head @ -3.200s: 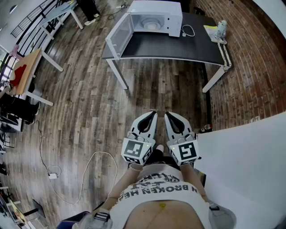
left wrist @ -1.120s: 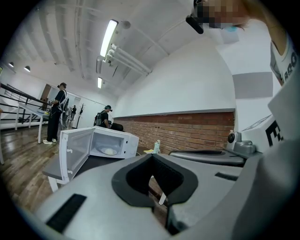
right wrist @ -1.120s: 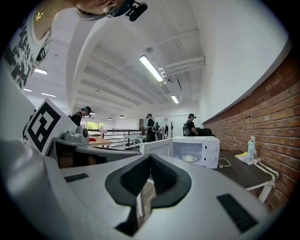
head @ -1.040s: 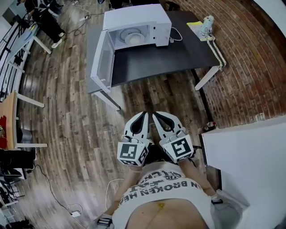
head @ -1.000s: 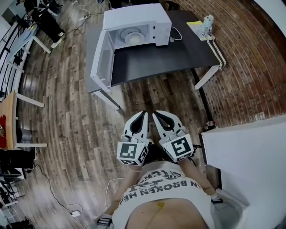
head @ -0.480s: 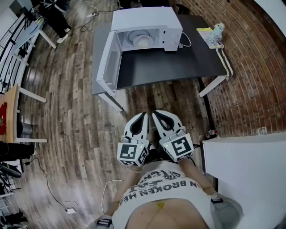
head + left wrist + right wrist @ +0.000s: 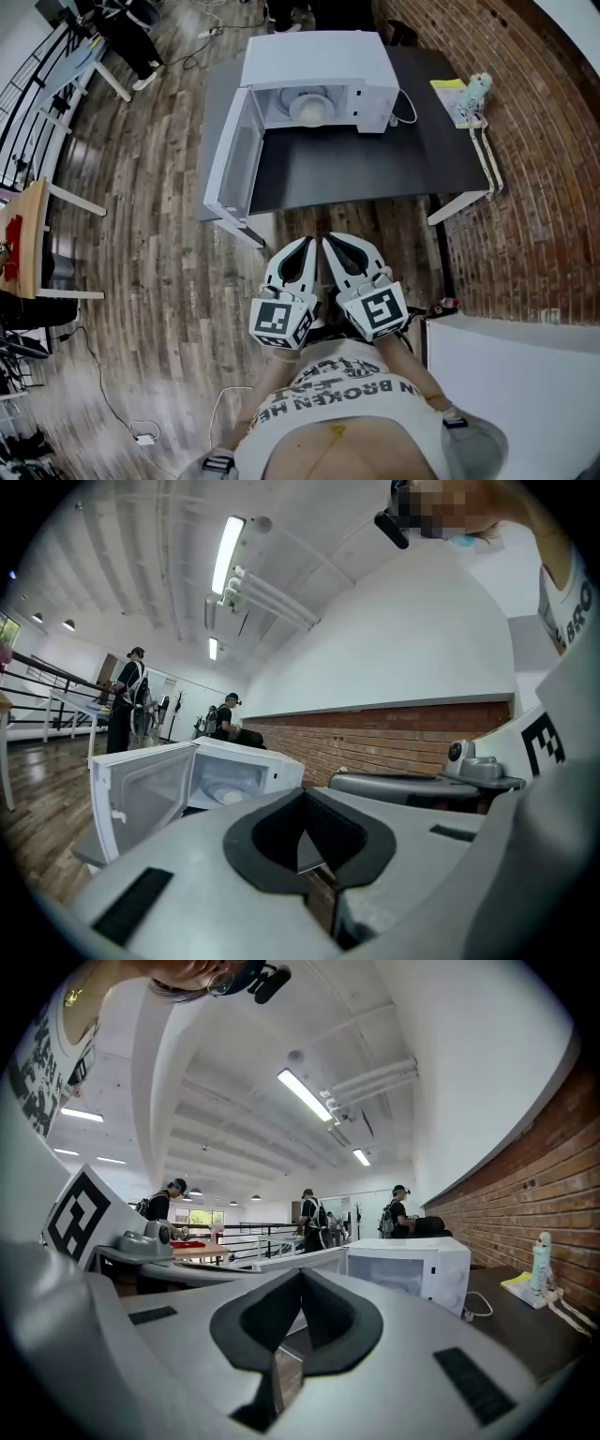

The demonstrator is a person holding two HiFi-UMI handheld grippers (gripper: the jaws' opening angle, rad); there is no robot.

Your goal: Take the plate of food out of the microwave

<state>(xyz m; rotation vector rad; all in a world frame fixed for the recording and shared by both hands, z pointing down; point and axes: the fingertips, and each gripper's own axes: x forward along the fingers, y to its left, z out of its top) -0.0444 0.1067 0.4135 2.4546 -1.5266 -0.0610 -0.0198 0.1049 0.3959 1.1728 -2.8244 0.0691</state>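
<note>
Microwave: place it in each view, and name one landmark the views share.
Head view: microwave top centre on the black table, door open to the picture's left.
Left gripper view: microwave left of centre, open front facing the camera.
Right gripper view: microwave right of centre.
Shared landmark: the brick wall, right of the microwave in all three.

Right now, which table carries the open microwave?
The black table beside the brick wall: the white microwave stands on it, door swung open. The wooden table at the left carries none.

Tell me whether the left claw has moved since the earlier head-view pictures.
Yes. The left claw has come forward, much nearer the front edge of the black table that holds the open microwave.
</note>
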